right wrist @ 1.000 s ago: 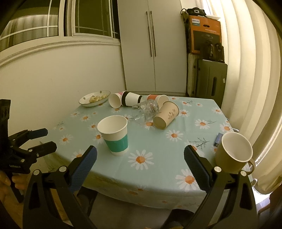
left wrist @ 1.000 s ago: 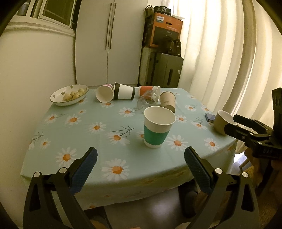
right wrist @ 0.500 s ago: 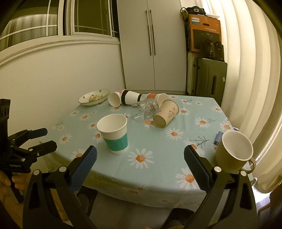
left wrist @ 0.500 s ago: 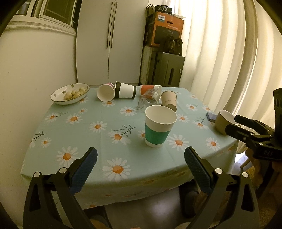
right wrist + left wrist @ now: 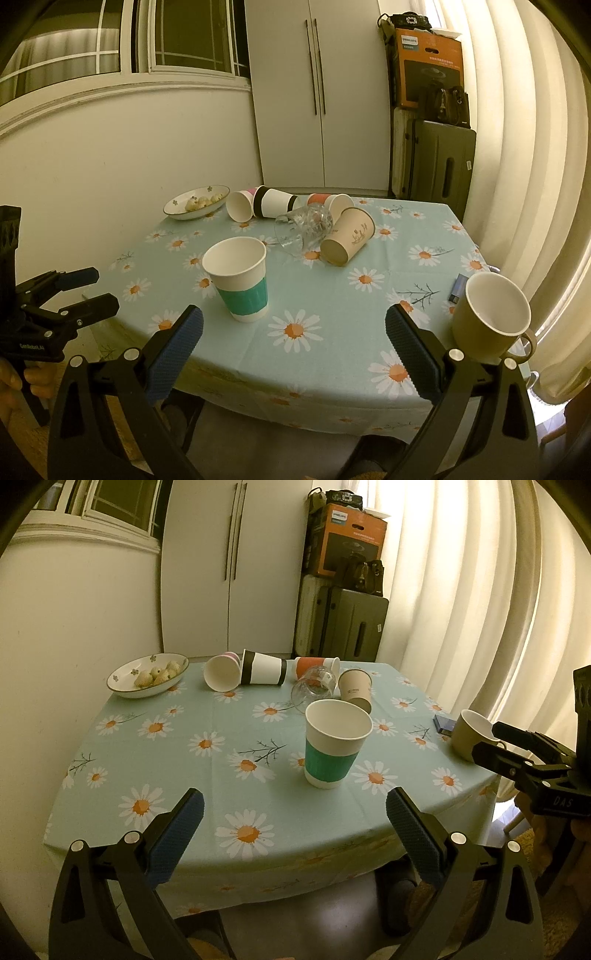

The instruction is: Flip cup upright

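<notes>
I hold my left tool (image 5: 294,825) and right tool (image 5: 294,343) low in frame, both spread apart and empty. The white paper cup with a teal band (image 5: 334,744) stands upright mid-frame on the daisy-print worktop (image 5: 177,760); the tan paper cup (image 5: 347,236) lies tipped behind it.

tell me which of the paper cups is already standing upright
The teal-banded paper cup, alone near the table's front edge with its mouth up. The other paper cups lie on their sides in the cluster at the back, around the tipped glass.
</notes>
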`<state>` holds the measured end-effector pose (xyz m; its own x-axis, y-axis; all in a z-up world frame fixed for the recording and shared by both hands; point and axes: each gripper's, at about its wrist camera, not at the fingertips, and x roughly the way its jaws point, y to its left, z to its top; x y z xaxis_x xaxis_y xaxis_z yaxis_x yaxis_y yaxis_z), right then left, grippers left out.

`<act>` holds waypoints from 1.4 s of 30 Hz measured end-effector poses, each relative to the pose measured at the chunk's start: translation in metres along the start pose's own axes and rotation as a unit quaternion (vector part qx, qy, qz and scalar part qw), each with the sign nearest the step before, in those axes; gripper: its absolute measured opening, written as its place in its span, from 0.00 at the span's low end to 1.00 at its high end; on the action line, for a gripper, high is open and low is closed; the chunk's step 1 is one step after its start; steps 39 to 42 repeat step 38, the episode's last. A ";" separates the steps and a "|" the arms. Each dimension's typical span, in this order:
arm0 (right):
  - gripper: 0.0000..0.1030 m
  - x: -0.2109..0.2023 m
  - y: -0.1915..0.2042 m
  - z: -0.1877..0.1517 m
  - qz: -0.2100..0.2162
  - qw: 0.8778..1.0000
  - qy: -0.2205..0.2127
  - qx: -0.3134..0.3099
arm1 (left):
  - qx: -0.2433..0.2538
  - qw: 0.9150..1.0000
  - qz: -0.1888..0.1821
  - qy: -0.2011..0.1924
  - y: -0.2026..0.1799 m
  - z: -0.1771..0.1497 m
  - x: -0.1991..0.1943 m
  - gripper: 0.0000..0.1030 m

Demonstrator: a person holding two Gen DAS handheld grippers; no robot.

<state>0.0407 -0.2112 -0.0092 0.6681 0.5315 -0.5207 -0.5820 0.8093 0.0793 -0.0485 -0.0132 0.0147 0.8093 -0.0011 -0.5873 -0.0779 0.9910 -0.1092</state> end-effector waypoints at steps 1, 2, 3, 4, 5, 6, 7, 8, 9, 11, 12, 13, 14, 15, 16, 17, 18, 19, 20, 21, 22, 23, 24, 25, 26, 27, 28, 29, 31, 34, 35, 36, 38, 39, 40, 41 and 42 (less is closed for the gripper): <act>0.95 0.000 0.000 0.000 0.000 1.000 0.000 0.000 | 0.000 1.000 0.000 0.000 0.000 0.000 0.000 0.94; 0.95 0.000 0.000 0.000 0.000 1.000 0.000 0.000 | 0.000 1.000 0.001 0.001 0.000 0.000 0.000 0.94; 0.95 0.000 0.000 0.000 0.000 1.000 -0.001 0.000 | 0.001 1.000 0.000 0.000 0.000 0.000 0.000 0.94; 0.95 0.000 0.000 0.000 0.000 1.000 -0.001 0.001 | 0.001 1.000 0.000 0.000 0.000 0.000 0.000 0.94; 0.95 0.001 0.000 0.000 0.000 1.000 0.000 0.000 | 0.000 1.000 0.001 0.000 -0.001 0.000 0.000 0.94; 0.95 0.001 0.000 0.000 0.000 1.000 0.000 0.001 | 0.000 1.000 0.000 0.000 0.000 0.000 0.000 0.94; 0.95 0.001 0.000 0.000 0.000 1.000 0.000 0.000 | 0.000 1.000 0.000 0.000 0.000 0.000 0.000 0.94; 0.95 0.001 0.000 0.000 0.000 1.000 0.000 0.000 | 0.000 1.000 0.001 0.000 -0.001 0.000 0.000 0.94; 0.95 0.001 0.000 0.000 0.000 1.000 0.001 0.000 | 0.000 1.000 0.001 0.000 0.000 0.000 0.000 0.94; 0.95 0.001 0.000 0.000 0.000 1.000 0.001 0.000 | 0.000 1.000 0.001 0.000 -0.001 0.001 0.000 0.94; 0.95 0.001 0.000 -0.001 0.000 1.000 0.003 -0.001 | 0.001 1.000 0.000 0.000 -0.001 0.001 0.000 0.94; 0.95 0.002 0.000 -0.001 0.001 1.000 0.005 -0.001 | 0.000 1.000 0.000 0.000 -0.001 0.001 0.000 0.94; 0.95 0.002 0.000 -0.002 0.001 1.000 0.006 -0.001 | 0.001 1.000 -0.001 0.001 -0.001 0.000 0.000 0.94; 0.95 0.003 0.001 -0.002 0.001 1.000 0.007 -0.001 | 0.001 1.000 -0.001 0.001 0.000 -0.001 0.000 0.94; 0.95 0.003 0.001 -0.002 0.000 1.000 0.007 -0.002 | 0.001 1.000 0.000 0.002 0.001 -0.001 0.001 0.94; 0.95 0.003 0.000 -0.002 0.001 1.000 0.007 -0.001 | 0.001 1.000 0.000 0.002 0.001 -0.002 0.001 0.94; 0.95 0.003 0.000 -0.002 0.002 1.000 0.007 0.000 | 0.001 1.000 -0.001 0.001 0.001 -0.002 0.001 0.94; 0.95 0.003 0.000 -0.002 0.001 1.000 0.008 0.000 | 0.001 1.000 -0.001 0.001 0.001 -0.002 0.000 0.94; 0.95 0.004 0.000 -0.002 0.001 1.000 0.008 0.000 | 0.001 1.000 -0.001 0.002 0.002 -0.003 0.001 0.94; 0.95 0.004 0.000 -0.002 0.002 1.000 0.009 0.000 | 0.001 1.000 0.000 0.002 0.001 -0.002 0.001 0.94; 0.95 0.004 0.000 -0.002 0.001 1.000 0.009 -0.001 | 0.001 1.000 -0.001 0.002 0.001 -0.002 0.001 0.94; 0.95 0.004 0.000 -0.002 0.001 1.000 0.009 -0.001 | 0.001 1.000 0.001 0.001 0.001 -0.002 0.000 0.94; 0.95 0.004 0.000 -0.002 0.001 1.000 0.009 0.000 | 0.001 1.000 0.001 0.001 0.001 -0.001 0.001 0.94; 0.95 0.004 0.000 -0.002 0.001 1.000 0.009 0.000 | 0.001 1.000 0.000 0.002 0.001 -0.002 0.002 0.94; 0.95 0.004 0.000 -0.002 0.001 1.000 0.009 0.000 | 0.001 1.000 -0.002 0.001 0.002 -0.002 0.002 0.94; 0.95 0.004 0.000 -0.002 0.001 1.000 0.010 0.000 | 0.001 1.000 -0.001 0.000 0.001 -0.002 0.001 0.94; 0.95 0.004 0.000 -0.002 0.001 1.000 0.010 -0.001 | 0.001 1.000 0.001 0.000 0.001 -0.002 0.001 0.94; 0.95 0.004 0.000 -0.002 0.001 1.000 0.010 -0.001 | 0.000 1.000 0.000 0.000 0.001 -0.003 0.002 0.94; 0.95 0.005 0.000 -0.002 0.002 1.000 0.011 0.000 | 0.000 1.000 -0.001 -0.001 0.000 -0.003 0.001 0.94; 0.95 0.006 0.000 -0.002 0.002 1.000 0.013 0.000 | 0.000 1.000 -0.003 0.003 -0.002 -0.003 0.002 0.94; 0.95 0.007 0.000 -0.002 0.003 1.000 0.014 0.000 | 0.002 1.000 -0.004 0.004 -0.003 -0.003 0.003 0.94; 0.95 0.007 0.000 -0.002 0.004 1.000 0.016 0.000 | 0.005 1.000 -0.005 0.005 -0.005 -0.003 0.003 0.94; 0.95 0.009 0.000 -0.002 0.005 1.000 0.017 0.000 | 0.007 1.000 -0.006 0.007 -0.007 -0.003 0.004 0.94; 0.95 0.009 0.000 -0.002 0.005 1.000 0.017 0.000 | 0.007 1.000 -0.006 0.007 -0.007 -0.003 0.004 0.94; 0.95 0.009 0.000 -0.002 0.005 1.000 0.017 0.000 | 0.007 1.000 -0.006 0.007 -0.007 -0.003 0.004 0.94; 0.95 0.009 0.000 -0.002 0.005 1.000 0.017 0.000 | 0.007 1.000 -0.006 0.007 -0.007 -0.003 0.004 0.94; 0.95 0.009 0.000 -0.002 0.005 1.000 0.017 0.000 | 0.007 1.000 -0.006 0.007 -0.007 -0.003 0.004 0.94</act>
